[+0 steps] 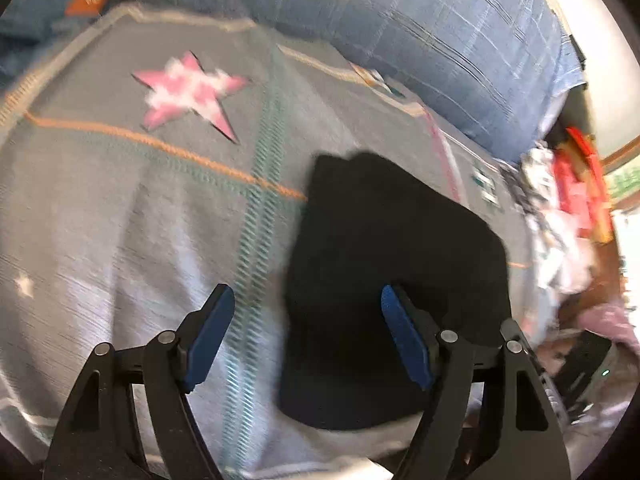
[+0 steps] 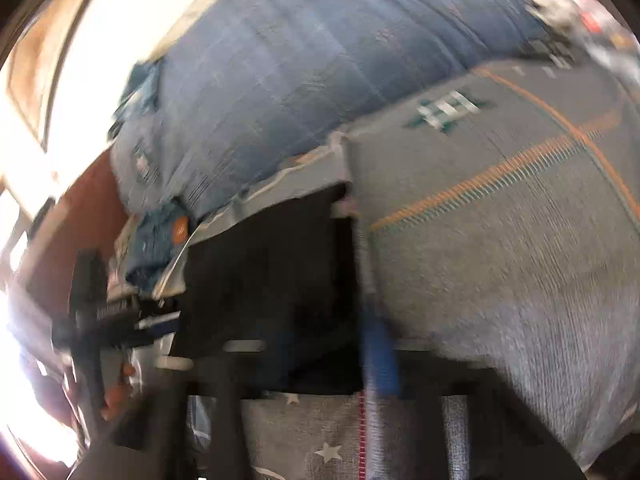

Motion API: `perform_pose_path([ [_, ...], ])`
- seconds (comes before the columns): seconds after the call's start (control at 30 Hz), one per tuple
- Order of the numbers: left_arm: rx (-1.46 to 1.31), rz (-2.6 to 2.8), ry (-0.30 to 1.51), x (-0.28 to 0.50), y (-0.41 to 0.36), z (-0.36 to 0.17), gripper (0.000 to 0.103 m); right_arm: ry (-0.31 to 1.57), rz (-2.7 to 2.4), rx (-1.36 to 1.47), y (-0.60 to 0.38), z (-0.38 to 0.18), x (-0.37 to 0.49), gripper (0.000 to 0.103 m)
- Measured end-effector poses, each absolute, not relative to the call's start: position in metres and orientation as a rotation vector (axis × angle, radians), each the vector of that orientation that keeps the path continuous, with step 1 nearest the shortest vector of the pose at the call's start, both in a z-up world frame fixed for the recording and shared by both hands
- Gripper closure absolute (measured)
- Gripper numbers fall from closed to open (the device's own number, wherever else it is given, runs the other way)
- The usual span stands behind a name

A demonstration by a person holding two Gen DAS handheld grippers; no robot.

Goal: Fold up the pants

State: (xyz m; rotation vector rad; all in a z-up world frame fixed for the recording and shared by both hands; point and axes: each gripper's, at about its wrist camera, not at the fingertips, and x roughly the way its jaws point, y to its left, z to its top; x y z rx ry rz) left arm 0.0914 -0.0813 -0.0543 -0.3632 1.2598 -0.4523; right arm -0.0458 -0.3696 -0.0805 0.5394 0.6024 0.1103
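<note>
The black pants (image 1: 396,276) lie folded into a compact dark block on the grey patterned bedspread (image 1: 120,208). My left gripper (image 1: 306,300) is open and empty, its blue pads (image 1: 212,336) apart; the right pad is over the pants' near left edge. In the right wrist view the picture is badly blurred. The pants (image 2: 272,280) show as a dark block at centre left. My right gripper (image 2: 320,360) is a smear, with one blue pad (image 2: 380,356) at the pants' right edge; whether it is open or shut does not show.
A blue plaid quilt (image 1: 460,40) is bunched along the far side of the bed. A pile of white, red and pink clothes (image 1: 568,216) sits at the right. A pink star patch (image 1: 188,92) marks the bedspread. Dark equipment (image 2: 92,320) stands at the left beyond the bed edge.
</note>
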Motion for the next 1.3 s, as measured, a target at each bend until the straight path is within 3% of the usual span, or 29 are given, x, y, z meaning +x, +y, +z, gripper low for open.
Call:
perform_pose_path([
  [0.1,-0.364,-0.469,1.269,0.086,-0.086,-0.057,0.027,0.482,0.164,0.445,-0.355,-0.056,-0.062,0.094],
  [0.3,-0.291,-0.461,1.230,0.079,-0.099,-0.055,0.027,0.652,0.091,0.490,-0.363,-0.090,-0.046,0.092],
  [0.5,-0.287,-0.451,1.179,0.082,-0.095,-0.049,0.027,0.550,0.125,0.658,-0.386,-0.085,-0.056,0.081],
  [0.57,-0.293,-0.442,1.166,0.083,-0.091,-0.048,0.027,0.524,0.115,0.725,-0.397,-0.085,-0.057,0.067],
  [0.7,-0.304,-0.432,1.159,0.090,-0.085,-0.047,0.027,0.511,0.102,0.804,-0.410,-0.089,-0.049,0.065],
  [0.8,-0.327,-0.438,1.178,0.101,-0.084,-0.045,0.027,0.526,0.114,0.817,-0.412,-0.089,-0.035,0.058],
  [1.03,-0.316,-0.452,1.219,0.137,-0.106,-0.041,0.026,0.618,0.114,0.707,-0.394,-0.073,0.016,0.057],
  [1.1,-0.261,-0.445,1.223,0.141,-0.117,-0.045,0.026,0.637,0.082,0.612,-0.385,-0.068,0.030,0.061],
  [1.17,-0.204,-0.411,1.162,0.138,-0.124,-0.046,0.026,0.603,0.058,0.512,-0.375,-0.065,0.031,0.094],
  [1.3,-0.172,-0.385,1.119,0.135,-0.127,-0.052,0.026,0.619,0.052,0.500,-0.379,-0.077,0.032,0.096],
])
